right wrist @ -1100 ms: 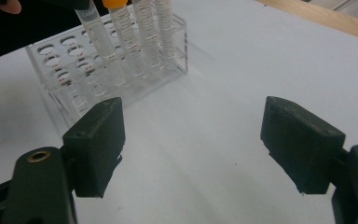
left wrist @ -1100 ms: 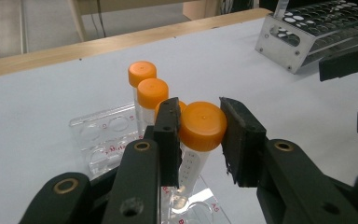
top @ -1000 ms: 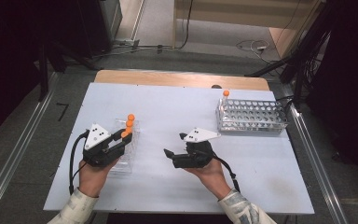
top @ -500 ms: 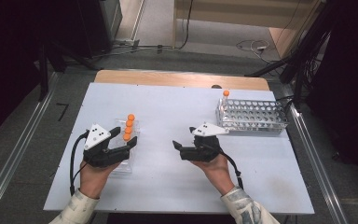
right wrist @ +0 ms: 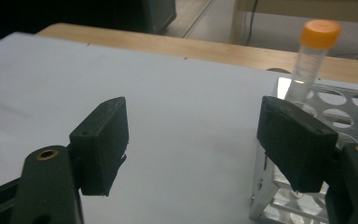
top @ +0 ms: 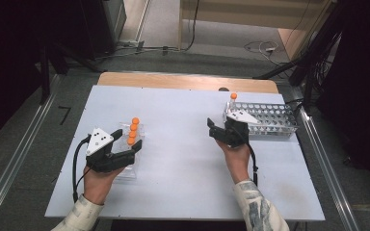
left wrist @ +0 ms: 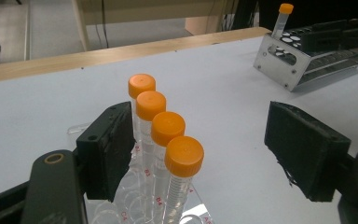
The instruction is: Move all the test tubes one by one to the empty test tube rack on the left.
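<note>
The work in hand looks like moving capped tubes from the clear rack [top: 129, 153] near the table's [top: 183, 192] left edge to the metal rack [top: 270, 120] near its right edge. One tube [top: 233, 100] already stands in the metal rack, at its far left corner. Four tubes [left wrist: 168, 140] with orange caps stand upright in a row in the clear rack.

The left gripper [top: 125, 147] sits at the clear rack, and its jaws have just been opening. In the left gripper view they stand apart: the left pad is just beside the row of tubes, and I cannot tell whether it touches them; the right pad is well clear. Nothing is clamped.

The right gripper [top: 217, 131] is just beside the metal rack's left end. Its jaws are wide apart, having just closed a little, with nothing between them; in the right gripper view the right pad overlaps the rack's near corner below the standing tube.

My reading: this is the pause between one tube placed and the next one picked. The next move calls for a gripper to centre on a single tube, most likely the nearest one, close on it below the cap without pushing its neighbours, then lift it straight up out of its hole before carrying it to a free hole in the metal rack.
</note>
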Demonstrator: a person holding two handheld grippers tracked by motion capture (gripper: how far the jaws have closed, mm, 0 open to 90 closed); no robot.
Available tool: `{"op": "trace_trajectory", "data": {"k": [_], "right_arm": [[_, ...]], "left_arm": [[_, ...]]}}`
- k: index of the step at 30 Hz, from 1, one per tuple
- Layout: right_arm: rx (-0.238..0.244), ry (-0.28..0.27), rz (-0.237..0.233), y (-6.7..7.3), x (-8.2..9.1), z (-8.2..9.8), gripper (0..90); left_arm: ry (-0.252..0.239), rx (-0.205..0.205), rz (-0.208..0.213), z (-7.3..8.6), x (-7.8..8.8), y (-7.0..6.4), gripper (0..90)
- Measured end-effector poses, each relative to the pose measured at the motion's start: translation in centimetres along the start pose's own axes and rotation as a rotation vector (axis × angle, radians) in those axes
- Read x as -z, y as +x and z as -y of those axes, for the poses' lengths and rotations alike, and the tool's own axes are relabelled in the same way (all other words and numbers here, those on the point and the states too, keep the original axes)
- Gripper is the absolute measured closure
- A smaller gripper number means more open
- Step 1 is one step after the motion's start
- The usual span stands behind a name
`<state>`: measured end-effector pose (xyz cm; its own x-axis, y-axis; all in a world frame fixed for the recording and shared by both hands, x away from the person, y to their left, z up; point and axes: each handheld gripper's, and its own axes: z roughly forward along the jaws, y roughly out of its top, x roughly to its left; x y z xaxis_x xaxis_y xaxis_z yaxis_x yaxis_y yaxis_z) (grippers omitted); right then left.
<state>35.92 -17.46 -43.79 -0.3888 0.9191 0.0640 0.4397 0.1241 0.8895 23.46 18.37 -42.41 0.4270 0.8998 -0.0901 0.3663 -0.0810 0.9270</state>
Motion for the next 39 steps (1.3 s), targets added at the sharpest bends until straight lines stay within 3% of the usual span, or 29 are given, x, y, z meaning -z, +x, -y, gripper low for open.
{"op": "trace_trajectory", "data": {"k": [1,3,7,14,23,30,39], "right_arm": [[-0.027,-0.008,0.012,-0.4,-0.4,0.0,24.5],[-0.033,0.022,0.055,-1.2,-1.3,-0.5,23.6],[-0.054,0.018,0.115,-3.1,-2.6,-1.4,26.8],[-0.042,0.031,0.165,-5.5,-4.1,-2.4,31.6],[-0.018,0.05,0.194,-6.1,-5.7,-2.0,52.7],[0.017,0.084,0.198,-5.9,-6.2,-2.4,60.3],[0.012,0.086,0.196,-5.8,-6.6,-2.5,71.6]], "left_arm": [[-0.001,-0.001,0.002,0.0,0.0,0.0,25.0],[-0.003,-0.004,0.007,-0.1,0.0,-0.1,25.1],[-0.004,-0.004,0.006,-0.1,0.0,0.0,25.1],[-0.003,-0.001,0.006,-0.1,0.0,0.0,25.2],[-0.001,-0.004,0.006,0.0,0.0,0.0,25.9],[0.007,-0.007,0.009,0.0,-0.2,-0.1,26.0],[0.006,-0.007,0.011,0.1,-0.2,-0.1,26.0]]}}
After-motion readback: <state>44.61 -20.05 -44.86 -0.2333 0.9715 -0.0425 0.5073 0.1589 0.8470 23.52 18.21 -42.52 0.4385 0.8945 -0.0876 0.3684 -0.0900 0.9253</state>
